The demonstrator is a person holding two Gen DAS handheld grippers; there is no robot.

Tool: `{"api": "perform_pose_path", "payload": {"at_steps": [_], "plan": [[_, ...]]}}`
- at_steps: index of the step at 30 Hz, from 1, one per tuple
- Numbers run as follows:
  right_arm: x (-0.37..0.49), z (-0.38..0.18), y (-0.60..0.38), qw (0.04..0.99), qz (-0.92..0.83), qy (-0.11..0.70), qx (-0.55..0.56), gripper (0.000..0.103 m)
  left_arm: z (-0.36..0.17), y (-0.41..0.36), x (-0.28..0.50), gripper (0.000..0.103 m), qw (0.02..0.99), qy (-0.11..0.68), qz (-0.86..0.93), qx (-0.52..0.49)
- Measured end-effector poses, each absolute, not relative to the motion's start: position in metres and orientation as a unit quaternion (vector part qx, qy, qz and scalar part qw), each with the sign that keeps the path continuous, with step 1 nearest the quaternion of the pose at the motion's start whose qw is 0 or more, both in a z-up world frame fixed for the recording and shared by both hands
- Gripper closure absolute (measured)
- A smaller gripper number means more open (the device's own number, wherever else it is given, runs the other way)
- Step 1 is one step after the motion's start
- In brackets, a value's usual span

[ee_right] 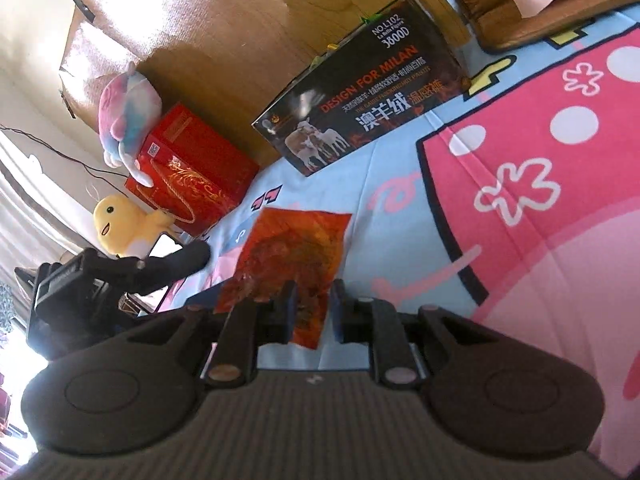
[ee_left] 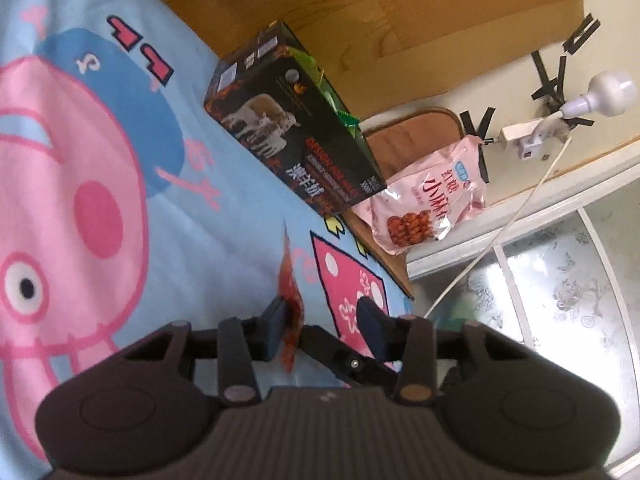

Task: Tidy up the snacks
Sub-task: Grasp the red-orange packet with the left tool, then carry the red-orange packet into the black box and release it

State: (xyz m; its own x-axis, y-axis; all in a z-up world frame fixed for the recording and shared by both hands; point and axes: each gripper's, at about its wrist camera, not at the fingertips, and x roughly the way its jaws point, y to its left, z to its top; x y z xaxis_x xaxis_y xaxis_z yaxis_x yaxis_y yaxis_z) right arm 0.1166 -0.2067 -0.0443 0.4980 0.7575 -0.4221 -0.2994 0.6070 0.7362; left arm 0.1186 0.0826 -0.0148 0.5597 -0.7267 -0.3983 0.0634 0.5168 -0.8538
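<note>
An orange-red snack packet (ee_right: 298, 256) lies between my right gripper's (ee_right: 312, 312) fingers, which are a little apart around its near end; I cannot tell if they grip it. In the left wrist view the same packet (ee_left: 290, 292) shows edge-on against the left finger (ee_left: 274, 326) of my left gripper (ee_left: 324, 328), whose fingers stand wide apart. A black box (ee_left: 292, 128) with sheep on it stands open on the blanket, green packets inside; it also shows in the right wrist view (ee_right: 372, 92). A pink snack bag (ee_left: 432, 204) lies beyond the box.
A Peppa Pig blanket (ee_left: 100, 184) covers the bed. A wooden headboard (ee_right: 224, 40) runs behind the box. A red gift box (ee_right: 192, 172), a yellow plush (ee_right: 124, 224) and a pastel plush (ee_right: 128, 112) sit at the left. A lamp (ee_left: 600, 92) and cable are at the right.
</note>
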Motion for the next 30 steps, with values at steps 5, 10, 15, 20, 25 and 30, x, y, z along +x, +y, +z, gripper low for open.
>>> {"api": "perform_pose_path", "payload": {"at_steps": [5, 10, 15, 20, 25, 30], "plan": [[0.116, -0.043, -0.207, 0.814, 0.325, 0.378, 0.298, 0.081, -0.022, 0.077, 0.129, 0.089, 0.792, 0.428, -0.213, -0.380], [0.117, -0.046, -0.216, 0.803, 0.329, 0.373, 0.328, 0.075, -0.027, 0.095, 0.126, 0.089, 0.758, 0.410, -0.241, -0.446], [0.117, -0.048, -0.227, 0.781, 0.346, 0.362, 0.374, 0.061, -0.007, 0.094, 0.121, 0.090, 0.764, 0.389, -0.267, -0.440], [0.124, -0.043, -0.233, 0.751, 0.369, 0.362, 0.410, 0.081, 0.020, 0.077, 0.139, 0.090, 0.791, 0.390, -0.275, -0.383], [0.144, 0.000, -0.240, 0.802, 0.351, 0.312, 0.368, 0.091, 0.069, 0.057, 0.178, 0.090, 0.832, 0.351, -0.288, -0.319], [0.193, 0.039, -0.234, 0.844, 0.335, 0.265, 0.324, 0.091, 0.094, 0.039, 0.234, 0.088, 0.863, 0.332, -0.278, -0.262]]}}
